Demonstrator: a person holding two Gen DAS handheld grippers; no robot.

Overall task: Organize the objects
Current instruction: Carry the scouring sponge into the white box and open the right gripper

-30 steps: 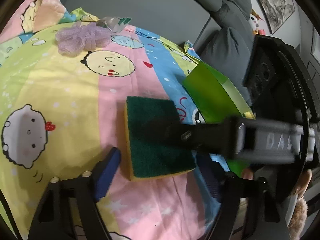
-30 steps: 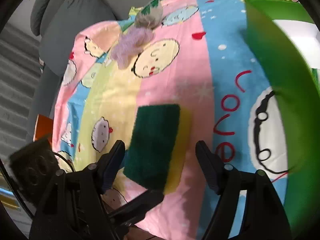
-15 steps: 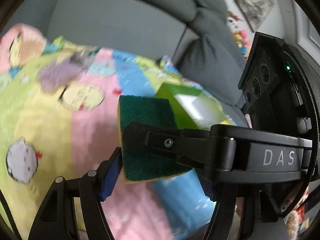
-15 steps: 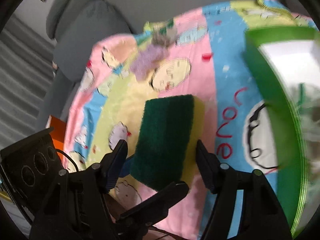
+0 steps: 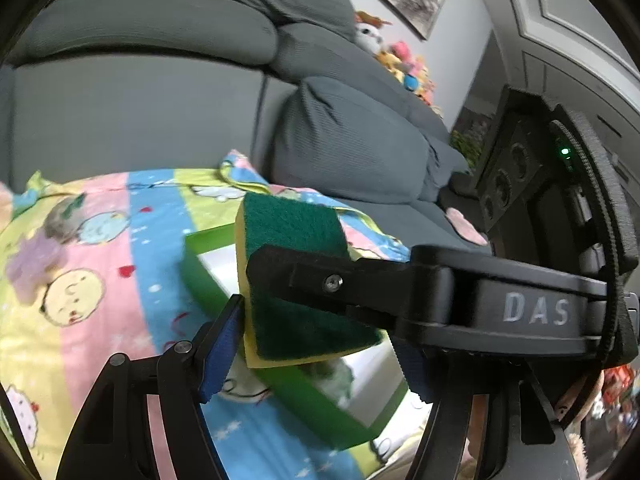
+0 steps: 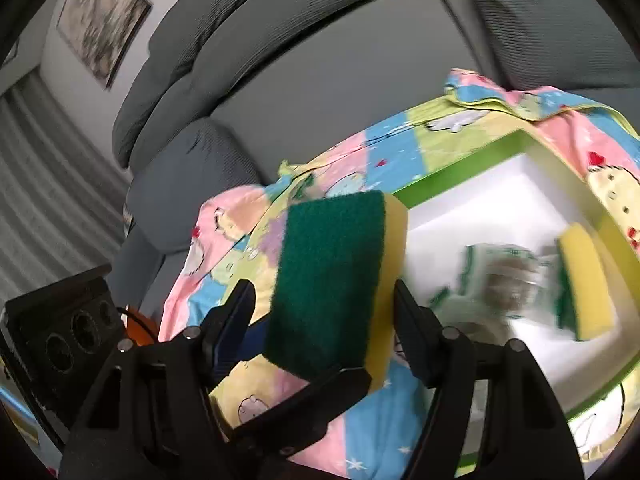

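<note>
My left gripper [image 5: 320, 340] is shut on a yellow sponge with a dark green scouring side [image 5: 296, 272] and holds it in the air above the near edge of the green box [image 5: 320, 412]. The sponge [image 6: 332, 292] also shows between the fingers of my right gripper [image 6: 324, 320], whose jaws stand apart on either side of it; whether they press it I cannot tell. The green box [image 6: 460, 168] has a white inside, holding another yellow sponge [image 6: 584, 284] and a blurred packet [image 6: 496, 280]. A purple puff [image 5: 36, 260] lies on the blanket.
A colourful cartoon blanket [image 5: 100, 320] covers the seat of a grey sofa [image 5: 160, 80]. Soft toys [image 5: 400, 64] sit on the sofa back. The right gripper's body [image 5: 540, 312] crosses the left wrist view. An orange object [image 6: 140, 324] sits at the left.
The sponge has been lifted off the blanket and carried toward and over the green box. Both grippers rose and tilted up, bringing the sofa back into view.
</note>
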